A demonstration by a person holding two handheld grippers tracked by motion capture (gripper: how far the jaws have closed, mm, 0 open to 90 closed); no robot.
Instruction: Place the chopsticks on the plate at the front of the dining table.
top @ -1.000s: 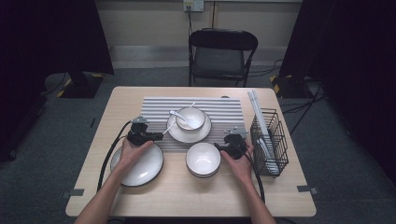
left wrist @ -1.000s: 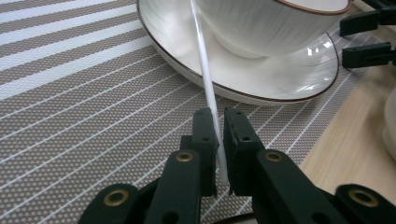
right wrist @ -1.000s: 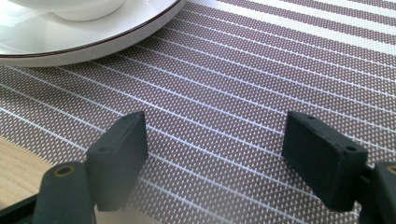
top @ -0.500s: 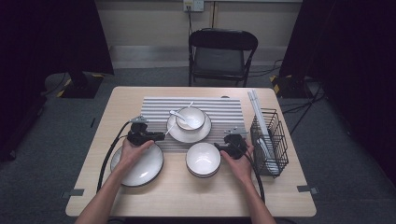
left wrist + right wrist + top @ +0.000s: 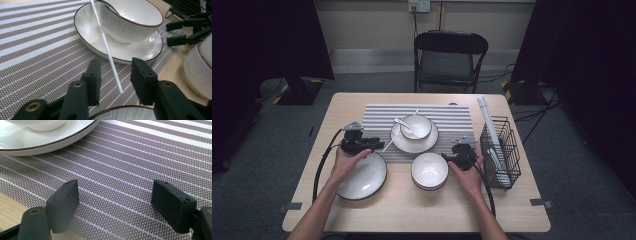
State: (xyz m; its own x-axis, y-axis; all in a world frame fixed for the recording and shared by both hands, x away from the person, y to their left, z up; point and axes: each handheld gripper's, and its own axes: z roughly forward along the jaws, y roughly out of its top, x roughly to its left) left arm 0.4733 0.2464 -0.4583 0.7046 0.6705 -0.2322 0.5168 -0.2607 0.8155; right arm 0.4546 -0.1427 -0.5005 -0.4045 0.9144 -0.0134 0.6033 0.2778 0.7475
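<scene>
bright overhead light, dark surroundings, sharp, glare on glaze

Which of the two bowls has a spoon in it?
The far bowl, on the plate on the striped mat; the near bowl sits empty on bare table.

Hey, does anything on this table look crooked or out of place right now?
One thing: a white chopstick leans on the plate under the bowl, its tip down on the striped mat, between the left gripper's open jaws. Nothing is spilled or broken.
</scene>
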